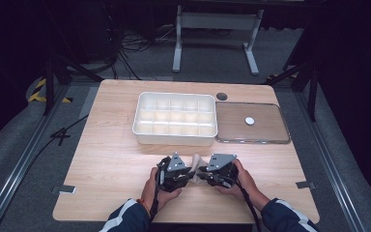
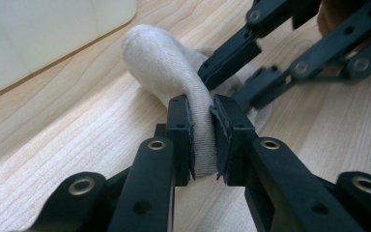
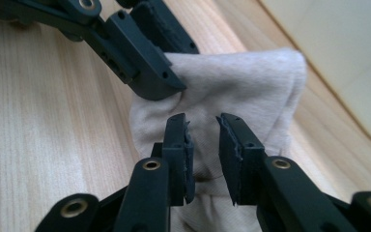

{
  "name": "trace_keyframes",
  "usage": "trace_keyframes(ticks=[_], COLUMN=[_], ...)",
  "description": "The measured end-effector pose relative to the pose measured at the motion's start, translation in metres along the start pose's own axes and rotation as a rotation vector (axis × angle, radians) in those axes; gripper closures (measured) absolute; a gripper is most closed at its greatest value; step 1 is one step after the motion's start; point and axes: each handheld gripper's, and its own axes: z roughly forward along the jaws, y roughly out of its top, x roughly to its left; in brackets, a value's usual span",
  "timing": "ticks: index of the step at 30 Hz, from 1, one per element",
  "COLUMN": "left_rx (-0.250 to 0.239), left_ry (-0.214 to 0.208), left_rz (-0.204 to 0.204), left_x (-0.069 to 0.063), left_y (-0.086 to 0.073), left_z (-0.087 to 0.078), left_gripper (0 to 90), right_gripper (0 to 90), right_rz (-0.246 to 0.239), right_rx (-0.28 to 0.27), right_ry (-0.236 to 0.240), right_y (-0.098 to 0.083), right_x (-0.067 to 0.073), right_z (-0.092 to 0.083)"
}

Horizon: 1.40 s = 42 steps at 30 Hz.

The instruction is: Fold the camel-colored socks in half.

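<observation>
Cut off at the bottom edge of the high view: two dark blue sleeves with white stripes, forearms out of frame. Above them, left hand (image 1: 155,187) and right hand (image 1: 244,182), each wrapped round a black tool, knuckles outward, wrists low over the pale wooden bench (image 1: 106,145), both tools angled inward so the tips meet near the front edge.

Between the tips, a pale grey knitted sock (image 1: 195,162), lying on the bench and mostly hidden in the high view under the grey three-cornered plates. Seen along the left claw (image 2: 203,111): clamped narrow on a raised fold of the sock (image 2: 159,58), pads pressing the knit from both sides; lower end of the fold hidden behind the jaws. Crossing in from the upper right there, the right claw (image 2: 232,72), its tip against the cloth, contact hard to make out.

Seen along the right claw (image 3: 202,123): parted a little, gap showing between the pads, sock (image 3: 251,82) lying across and beyond that gap, not pinched. Upper left there, the left claw (image 3: 159,63) biting the sock's edge.

Farther back, just behind the sock, a white plastic tray with a grid of compartments (image 1: 174,137). Touching its right side, a clear flat rectangular lid (image 1: 270,133) bearing a small white round disc (image 1: 249,121). Past that, a dark round spot in the bench (image 1: 221,96), too small to tell what it is.
</observation>
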Motion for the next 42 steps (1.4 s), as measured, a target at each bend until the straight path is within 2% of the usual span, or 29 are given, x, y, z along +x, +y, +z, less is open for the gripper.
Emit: trace_keyframes(ticks=[4, 8, 10, 14, 18, 19, 21, 22, 25, 29, 31, 32, 37, 40, 42], left_rx=[-0.002, -0.004, -0.010, -0.017, -0.005, 0.000, 0.005, 0.007, 0.002, 0.005, 0.003, 0.003, -0.007, -0.016, -0.018], left_ry=[0.004, 0.014, 0.017, 0.033, 0.029, 0.028, 0.036, 0.041, 0.039, 0.044, 0.039, 0.039, 0.031, 0.031, 0.034], left_rz=[-0.010, 0.002, 0.025, 0.070, 0.075, 0.064, 0.060, 0.052, 0.030, 0.039, 0.042, 0.042, 0.038, 0.035, 0.054], left_x=[0.003, 0.000, -0.003, -0.011, -0.014, -0.014, -0.010, -0.008, -0.005, -0.006, -0.006, -0.006, -0.006, -0.006, -0.007], left_y=[0.000, 0.001, 0.004, 0.008, 0.010, 0.010, 0.009, 0.009, 0.007, 0.008, 0.008, 0.008, 0.008, 0.009, 0.010], left_z=[0.000, 0.001, 0.001, 0.003, 0.006, 0.006, 0.005, 0.004, 0.004, 0.003, 0.002, 0.002, 0.003, 0.002, 0.002], left_gripper=[77.8, 77.2, 76.2, 75.2, 75.5, 75.9, 76.3, 76.6, 77.0, 77.2, 77.2, 77.1, 76.7, 76.0, 76.0], right_gripper=[80.9, 81.6, 81.9, 82.1, 81.5, 79.6, 73.2, 73.3, 72.7, 69.9, 69.9, 70.6, 73.7, 76.0, 76.5], right_rz=[0.011, 0.019, 0.011, 0.025, 0.026, 0.037, 0.042, 0.040, 0.048, 0.046, 0.077, 0.095, 0.078, 0.093, 0.086], right_rx=[-0.001, 0.019, 0.028, 0.022, 0.022, 0.017, -0.003, -0.019, -0.031, 0.008, -0.003, -0.007, 0.028, 0.026, 0.028], right_ry=[-0.032, -0.028, -0.033, -0.034, -0.039, -0.035, -0.001, 0.007, -0.023, -0.047, -0.044, -0.040, -0.027, -0.028, -0.029], right_y=[-0.003, -0.006, -0.005, -0.005, -0.005, -0.005, -0.005, -0.005, -0.005, -0.012, -0.015, -0.017, -0.018, -0.019, -0.018], right_x=[-0.005, -0.006, -0.004, -0.003, -0.002, -0.003, -0.005, -0.007, -0.011, -0.016, -0.020, -0.021, -0.016, -0.015, -0.014], right_z=[-0.008, -0.002, 0.000, 0.002, 0.003, 0.003, -0.002, -0.005, -0.015, -0.021, -0.024, -0.024, -0.014, -0.007, -0.007])
